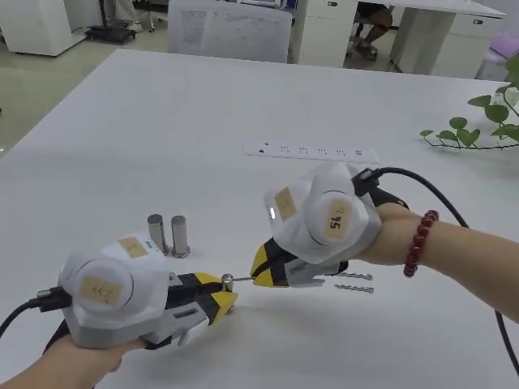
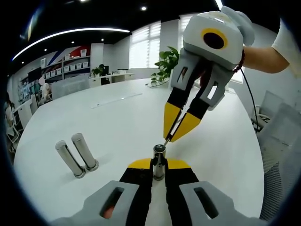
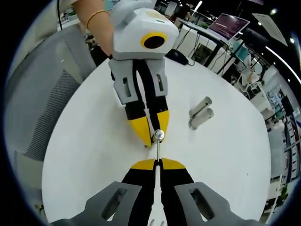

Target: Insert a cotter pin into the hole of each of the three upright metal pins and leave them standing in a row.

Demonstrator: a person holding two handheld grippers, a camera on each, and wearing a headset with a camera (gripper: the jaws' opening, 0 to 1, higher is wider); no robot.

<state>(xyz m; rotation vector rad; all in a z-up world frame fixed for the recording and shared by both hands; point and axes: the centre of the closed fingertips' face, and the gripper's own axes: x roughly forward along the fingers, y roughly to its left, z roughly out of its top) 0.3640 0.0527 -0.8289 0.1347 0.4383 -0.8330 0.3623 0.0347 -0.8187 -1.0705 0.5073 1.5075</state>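
My left gripper [image 1: 224, 297] is shut on a short metal pin [image 1: 228, 282], which it holds just above the table; in the left gripper view that pin [image 2: 159, 161] stands between the yellow tips. My right gripper [image 1: 260, 275] is shut on a thin cotter pin [image 3: 158, 151] and points it at the held pin's head [image 3: 159, 135]. The wire's tip [image 2: 166, 139] touches or nearly touches the pin's top. Two more metal pins [image 1: 168, 235] stand upright side by side to the left. Two spare cotter pins [image 1: 354, 282] lie on the table under my right wrist.
A white power strip [image 1: 310, 150] lies across the middle of the white table [image 1: 162, 130]. A green plant [image 1: 485, 121] reaches in at the right edge. A black cable [image 1: 454, 212] trails from the right gripper. Chairs and desks stand beyond the far edge.
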